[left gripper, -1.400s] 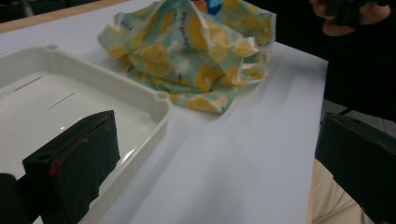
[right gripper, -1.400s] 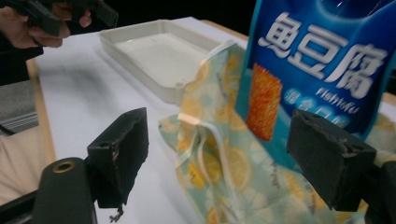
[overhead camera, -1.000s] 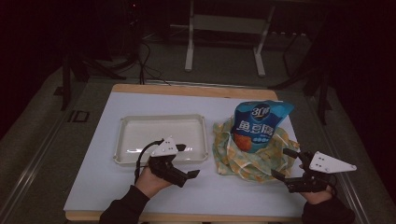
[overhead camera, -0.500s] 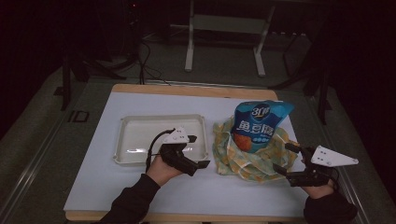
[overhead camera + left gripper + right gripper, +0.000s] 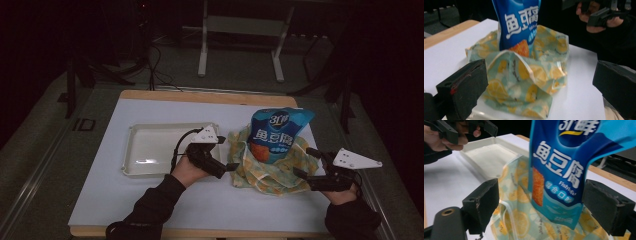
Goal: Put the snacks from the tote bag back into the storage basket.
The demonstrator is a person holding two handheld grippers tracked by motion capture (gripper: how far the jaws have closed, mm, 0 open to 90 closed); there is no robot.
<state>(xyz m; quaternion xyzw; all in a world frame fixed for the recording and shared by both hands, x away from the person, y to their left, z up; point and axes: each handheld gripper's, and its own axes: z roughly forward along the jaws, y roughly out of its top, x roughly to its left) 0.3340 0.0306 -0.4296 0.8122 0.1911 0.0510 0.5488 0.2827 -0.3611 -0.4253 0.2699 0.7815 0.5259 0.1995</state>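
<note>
Blue and glossy, the packet (image 5: 276, 137) stood upright inside the lemon-print bag (image 5: 267, 167) on the white worktop (image 5: 150, 200) in the high view, just right of the tray (image 5: 131, 165). Our left gripper (image 5: 231, 152) was beside the bag's left edge, our right gripper (image 5: 306, 162) at its right edge, both spread and holding nothing.

In the left gripper view, the bag's (image 5: 524, 82) floppy rim lay between our wide jaws, the packet (image 5: 517, 25) rising behind it.

In the right gripper view, the packet (image 5: 561, 167) stood between wide jaws, its base in the bag (image 5: 524, 220), the tray (image 5: 486, 157) beyond.

We judged ourselves at the approach. Next, each gripper needed to close on something: perhaps the left on the rim, the right on the packet.
</note>
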